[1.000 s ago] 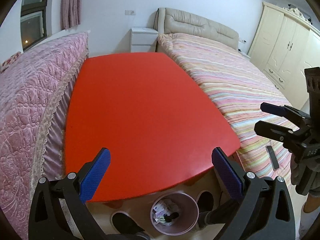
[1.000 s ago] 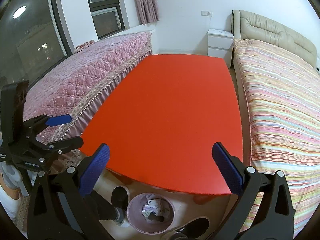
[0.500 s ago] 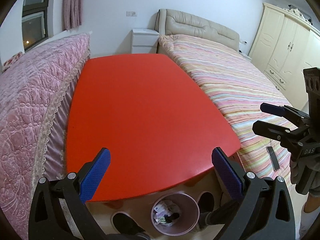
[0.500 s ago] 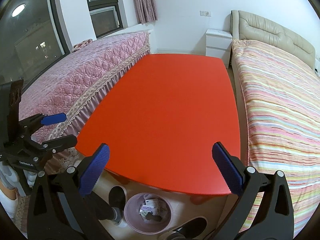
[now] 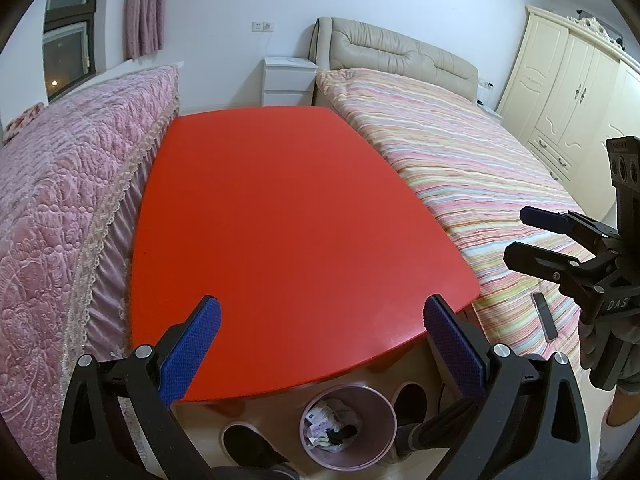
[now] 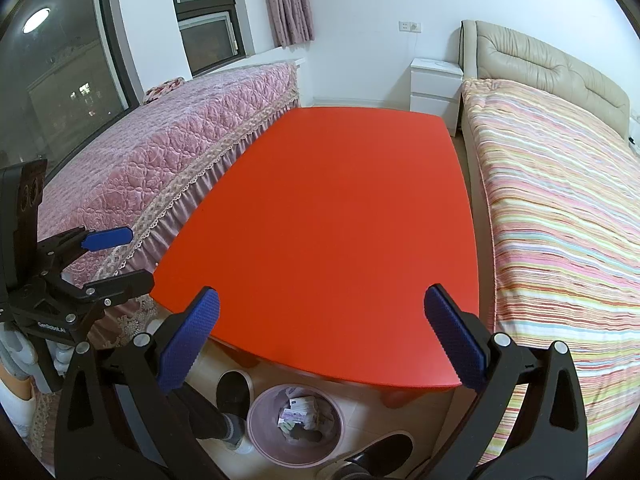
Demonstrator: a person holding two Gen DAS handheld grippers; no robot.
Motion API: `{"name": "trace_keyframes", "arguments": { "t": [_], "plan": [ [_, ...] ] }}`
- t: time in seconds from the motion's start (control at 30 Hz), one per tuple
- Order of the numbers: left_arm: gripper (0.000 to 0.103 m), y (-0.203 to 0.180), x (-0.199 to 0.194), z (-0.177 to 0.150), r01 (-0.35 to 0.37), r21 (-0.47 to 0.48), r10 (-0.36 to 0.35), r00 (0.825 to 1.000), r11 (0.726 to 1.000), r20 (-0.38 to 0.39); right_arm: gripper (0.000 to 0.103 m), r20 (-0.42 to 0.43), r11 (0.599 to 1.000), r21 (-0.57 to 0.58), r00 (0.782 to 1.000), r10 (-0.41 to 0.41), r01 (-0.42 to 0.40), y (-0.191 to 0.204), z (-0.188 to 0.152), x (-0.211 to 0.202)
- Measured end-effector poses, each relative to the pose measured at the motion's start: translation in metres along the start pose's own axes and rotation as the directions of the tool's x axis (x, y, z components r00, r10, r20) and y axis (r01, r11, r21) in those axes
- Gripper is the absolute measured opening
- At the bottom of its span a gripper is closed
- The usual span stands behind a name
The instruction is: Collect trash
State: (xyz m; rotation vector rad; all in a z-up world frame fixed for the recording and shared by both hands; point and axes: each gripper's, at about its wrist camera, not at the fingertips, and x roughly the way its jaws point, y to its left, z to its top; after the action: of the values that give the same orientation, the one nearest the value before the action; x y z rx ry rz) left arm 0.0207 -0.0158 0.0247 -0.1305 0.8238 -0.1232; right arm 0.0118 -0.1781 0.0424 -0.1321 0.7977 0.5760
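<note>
Left hand-held gripper (image 5: 320, 330): black frame, blue textured pads spread wide apart, nothing between them; held above the near edge of the tabletop.
Right hand-held gripper (image 6: 322, 330): same build, blue pads wide apart, holding nothing; held above the near edge beside the left one, the two well apart.
Each seen from the other: the right hand-held gripper shows at the right edge of the left wrist view, over the striped bed; the left one shows at the left edge of the right wrist view, in front of the pink cover.
Glossy red rectangular tabletop (image 5: 288, 220): stretches away ahead of both hand-held grippers.
Round pink plastic trash bin (image 5: 384, 412): on the floor below and just behind the pads, at the near edge of the tabletop.
Crumpled paper and wrapper trash (image 5: 330, 426): lying inside the bin.
Dark shoes (image 6: 234, 390): on the floor, either side of the bin.
Pink quilted lace-edged cover (image 5: 60, 200): left of the tabletop.
Pastel striped bed (image 5: 460, 168): right of the tabletop, a small dark flat object on it near the right hand-held gripper.
White nightstand (image 5: 288, 82): far beyond the tabletop.
</note>
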Motion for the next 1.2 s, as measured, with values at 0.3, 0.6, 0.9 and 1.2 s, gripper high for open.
{"name": "trace_keyframes", "arguments": {
  "t": [0.3,0.6,0.9,1.2],
  "plan": [
    [0.097,-0.0002,0.0000,-0.0002,0.002,0.000,-0.002,1.000,1.000,0.000,0.100,0.000,1.000,0.000,1.000,0.000,0.000,0.0000,-0.0002,0.0004],
    [0.097,-0.0005,0.0003,0.0011,0.006,0.005,-0.006,1.000,1.000,0.000,0.100,-0.001,1.000,0.000,1.000,0.001,-0.001,-0.0004,-0.0009,0.0003],
    [0.097,-0.0012,0.0006,0.0015,0.007,0.008,-0.007,1.000,1.000,-0.002,0.100,-0.001,1.000,0.001,1.000,0.001,-0.001,-0.0001,-0.0008,0.0003],
    [0.097,-0.0012,0.0011,0.0017,0.012,0.010,-0.012,1.000,1.000,-0.004,0.100,-0.002,1.000,0.000,1.000,0.001,-0.001,-0.0002,-0.0009,0.0005]
  ]
}}
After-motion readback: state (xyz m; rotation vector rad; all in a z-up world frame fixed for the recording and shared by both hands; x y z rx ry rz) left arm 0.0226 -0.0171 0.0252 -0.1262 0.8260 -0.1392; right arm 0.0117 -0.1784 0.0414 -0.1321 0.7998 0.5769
